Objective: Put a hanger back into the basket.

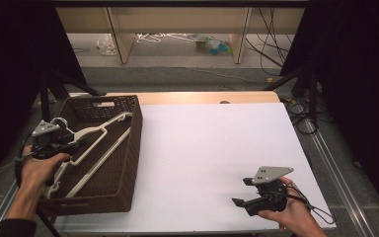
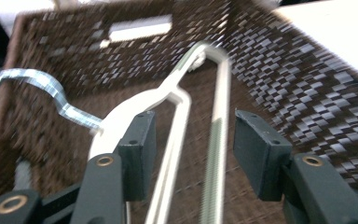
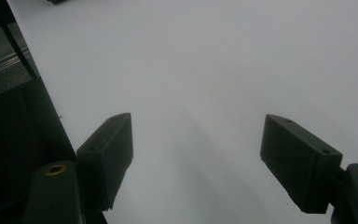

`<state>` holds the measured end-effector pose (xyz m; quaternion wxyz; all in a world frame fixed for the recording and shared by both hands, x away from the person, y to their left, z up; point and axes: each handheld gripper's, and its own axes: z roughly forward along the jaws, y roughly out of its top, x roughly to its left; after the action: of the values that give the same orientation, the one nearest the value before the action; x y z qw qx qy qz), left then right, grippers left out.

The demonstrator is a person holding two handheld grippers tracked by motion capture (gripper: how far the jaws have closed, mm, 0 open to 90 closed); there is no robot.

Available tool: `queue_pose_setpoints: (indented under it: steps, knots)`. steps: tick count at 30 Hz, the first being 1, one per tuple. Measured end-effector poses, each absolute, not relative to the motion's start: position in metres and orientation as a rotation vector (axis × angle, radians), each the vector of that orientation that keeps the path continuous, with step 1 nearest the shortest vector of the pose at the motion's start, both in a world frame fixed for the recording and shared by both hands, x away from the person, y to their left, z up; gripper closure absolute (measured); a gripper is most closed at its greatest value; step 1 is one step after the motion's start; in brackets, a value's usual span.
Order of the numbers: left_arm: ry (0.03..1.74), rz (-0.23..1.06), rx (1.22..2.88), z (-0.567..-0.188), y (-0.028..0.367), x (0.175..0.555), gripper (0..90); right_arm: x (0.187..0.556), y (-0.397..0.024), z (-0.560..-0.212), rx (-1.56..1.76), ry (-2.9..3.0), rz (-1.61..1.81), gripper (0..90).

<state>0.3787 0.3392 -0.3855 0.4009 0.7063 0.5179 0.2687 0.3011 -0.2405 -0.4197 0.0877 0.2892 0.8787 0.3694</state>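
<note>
White hanger (image 1: 96,148) in wicker basket (image 1: 128,163)

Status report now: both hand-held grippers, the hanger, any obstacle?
Left hand-held gripper open over basket, white hanger between jaws, not pressed. Right hand-held gripper open, nothing between jaws, over white table. No obstacle seen.

Dim room, bright white tabletop (image 1: 212,148), motion-blurred left gripper view, soft right gripper view
</note>
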Motion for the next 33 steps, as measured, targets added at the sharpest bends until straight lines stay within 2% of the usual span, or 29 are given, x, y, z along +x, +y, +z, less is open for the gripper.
queue_pose_setpoints:
  steps: [6,14,33]
  knots:
    - [1.222,0.678,1.784,-0.377,0.323,0.370,46.9,0.302,-0.241,-0.421,0.848,2.615,1.096,26.2]
    - [1.160,0.648,1.754,-0.372,0.300,0.361,36.7,0.302,-0.241,-0.420,0.859,2.604,1.099,26.2]
    - [0.942,0.589,1.806,-0.372,0.222,0.337,21.3,0.303,-0.243,-0.420,0.889,2.551,1.152,25.6]
